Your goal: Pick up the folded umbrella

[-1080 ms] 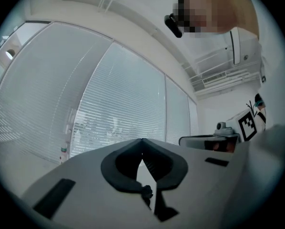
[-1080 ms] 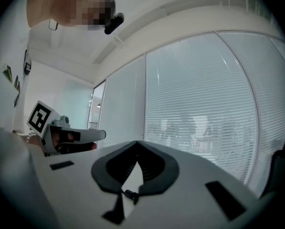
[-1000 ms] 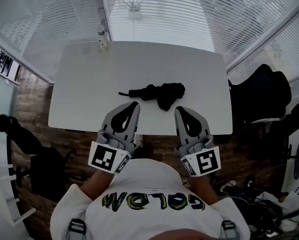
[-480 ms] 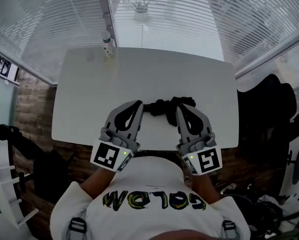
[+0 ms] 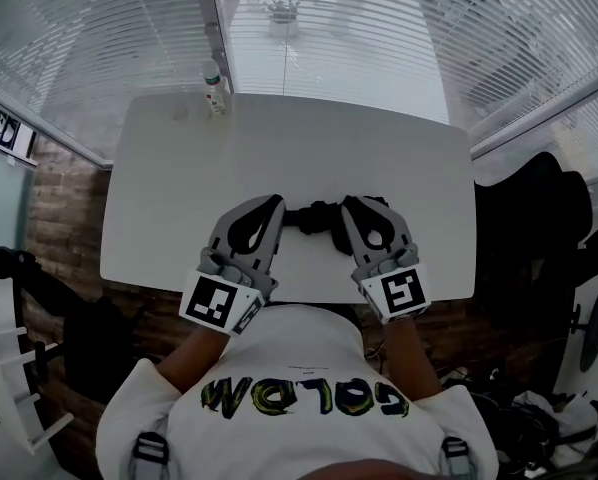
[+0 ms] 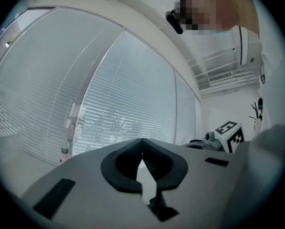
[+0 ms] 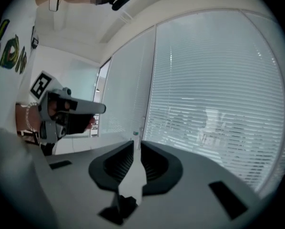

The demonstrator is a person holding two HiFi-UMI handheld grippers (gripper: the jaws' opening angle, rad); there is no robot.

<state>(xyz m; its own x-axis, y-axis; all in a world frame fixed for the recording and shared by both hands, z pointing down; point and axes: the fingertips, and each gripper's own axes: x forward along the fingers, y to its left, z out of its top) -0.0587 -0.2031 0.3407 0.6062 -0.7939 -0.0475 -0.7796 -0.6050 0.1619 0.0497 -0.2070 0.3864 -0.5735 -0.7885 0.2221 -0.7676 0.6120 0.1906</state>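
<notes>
At near edge of surface (image 5: 279, 138): folded umbrella (image 5: 319, 216), between both claws.
Left claw (image 5: 272, 204): clenched, empty.
Right claw (image 5: 352, 204): barely parted, just been opening, empty.
Risk: narrow gap could shove the fabric rather than grip it.

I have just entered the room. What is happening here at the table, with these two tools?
A person is at a white table with a gripper in each hand. A black folded umbrella lies on the table near its front edge. The left gripper is at one end of it and the right gripper at the other. Neither holds it yet. The left gripper is shut. The right gripper's fingers have just been opening a little, with nothing between them.
</notes>
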